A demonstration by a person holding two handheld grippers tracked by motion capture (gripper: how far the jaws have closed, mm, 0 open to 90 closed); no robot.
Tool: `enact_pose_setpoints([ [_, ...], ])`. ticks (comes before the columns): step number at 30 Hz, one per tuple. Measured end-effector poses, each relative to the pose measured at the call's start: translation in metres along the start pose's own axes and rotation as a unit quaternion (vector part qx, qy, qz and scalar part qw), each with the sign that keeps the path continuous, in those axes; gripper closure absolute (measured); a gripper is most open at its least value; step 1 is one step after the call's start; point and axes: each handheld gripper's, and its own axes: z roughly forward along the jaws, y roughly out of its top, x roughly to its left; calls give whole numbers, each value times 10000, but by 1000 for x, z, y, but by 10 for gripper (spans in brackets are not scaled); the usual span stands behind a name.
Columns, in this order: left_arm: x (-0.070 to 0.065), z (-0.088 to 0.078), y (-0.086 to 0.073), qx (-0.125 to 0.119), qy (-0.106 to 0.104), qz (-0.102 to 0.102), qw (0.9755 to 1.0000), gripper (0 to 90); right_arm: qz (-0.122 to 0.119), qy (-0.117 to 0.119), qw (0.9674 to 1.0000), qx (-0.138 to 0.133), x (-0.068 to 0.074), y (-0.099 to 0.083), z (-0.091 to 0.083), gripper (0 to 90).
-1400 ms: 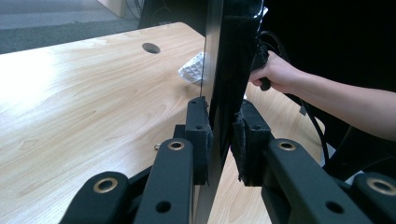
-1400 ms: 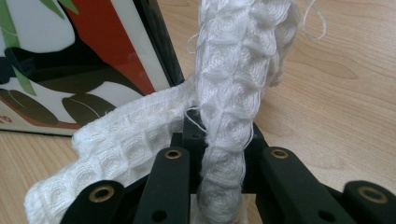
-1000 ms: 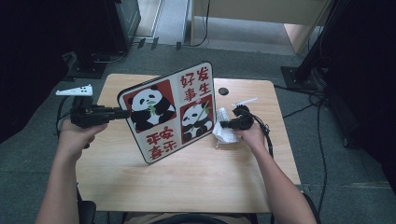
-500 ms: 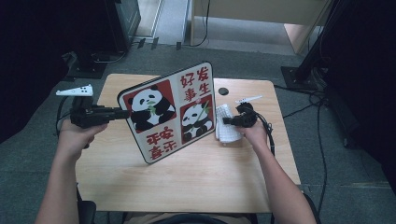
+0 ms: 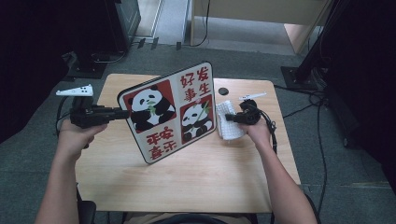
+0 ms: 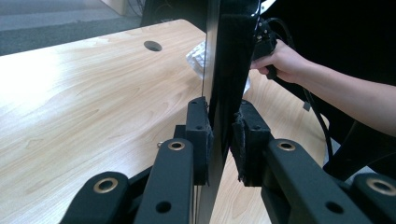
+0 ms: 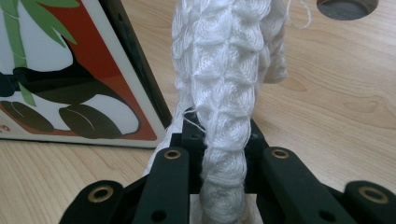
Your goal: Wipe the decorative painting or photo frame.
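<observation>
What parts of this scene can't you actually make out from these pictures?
- Back of the panda board: faces away in the high view; edge-on in the left gripper view.
- Table behind the board: hidden by it in the high view.
- White knitted cloth: top cut off by the right gripper view's edge.
- Right gripper: too small in the high view for detail.

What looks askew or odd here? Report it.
The panda board is off flat: it stands tilted on one corner on the table, its edge clamped by the left hand-held gripper. The cloth is bunched in the right hand-held gripper. Nothing spilled.
</observation>
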Motion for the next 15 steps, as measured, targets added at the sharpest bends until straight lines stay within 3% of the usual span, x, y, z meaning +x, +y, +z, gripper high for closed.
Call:
enact_pose_setpoints([
  [9, 0, 0, 0, 10, 2, 10, 10000, 782, -107, -147, 9998, -45, 1, 3, -15, 784],
  [15, 0, 0, 0, 13, 3, 8, 10000, 782, -26, -223, 9996, -160, -5, 4, -26, 784],
])
